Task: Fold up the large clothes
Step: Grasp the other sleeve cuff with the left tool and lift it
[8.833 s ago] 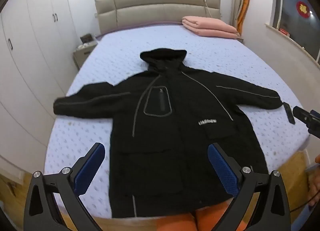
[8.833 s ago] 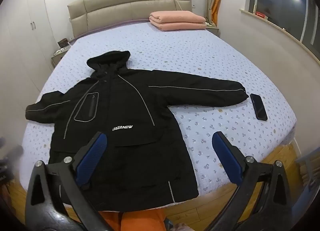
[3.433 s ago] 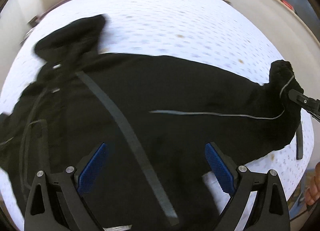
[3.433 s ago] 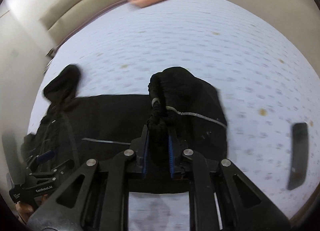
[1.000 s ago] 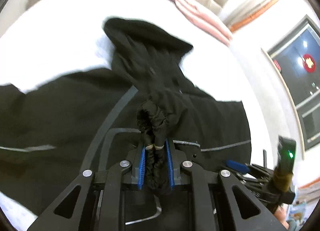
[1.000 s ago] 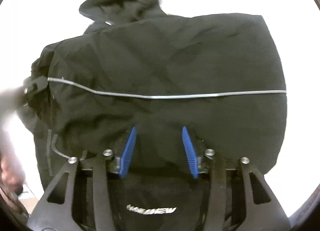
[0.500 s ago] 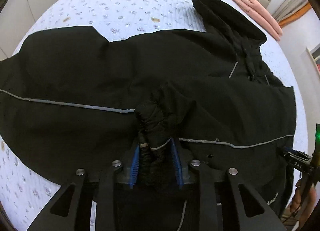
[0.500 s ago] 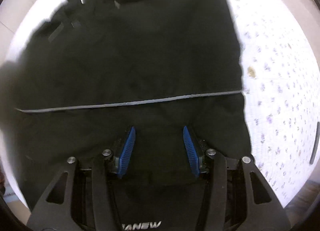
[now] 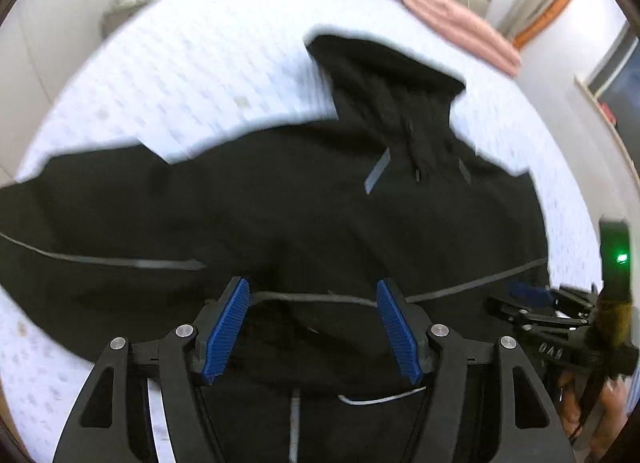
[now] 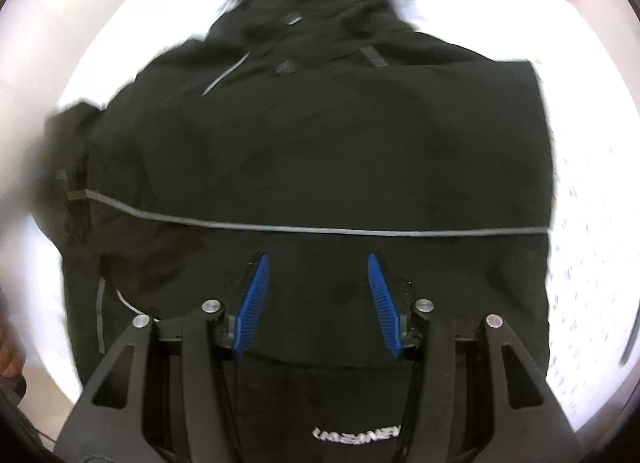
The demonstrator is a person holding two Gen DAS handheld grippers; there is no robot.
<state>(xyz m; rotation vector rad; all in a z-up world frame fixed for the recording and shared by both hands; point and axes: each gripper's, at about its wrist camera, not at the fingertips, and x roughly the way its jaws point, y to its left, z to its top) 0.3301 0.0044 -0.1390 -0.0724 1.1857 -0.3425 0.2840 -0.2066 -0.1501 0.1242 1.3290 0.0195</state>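
Both my cameras bend the room round, with dark corners. The bedspread (image 10: pixel 592 111) burns out white around my right view, while the black jacket (image 9: pixel 304 199) swallows detail. Motion blur smears edges everywhere; far things look soft.

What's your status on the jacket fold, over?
Left gripper jaws opening, sleeve cuff released beneath them. Right gripper open, empty, over the black jacket. Both sleeves folded across the chest, hood unfolded. Nothing in the way.
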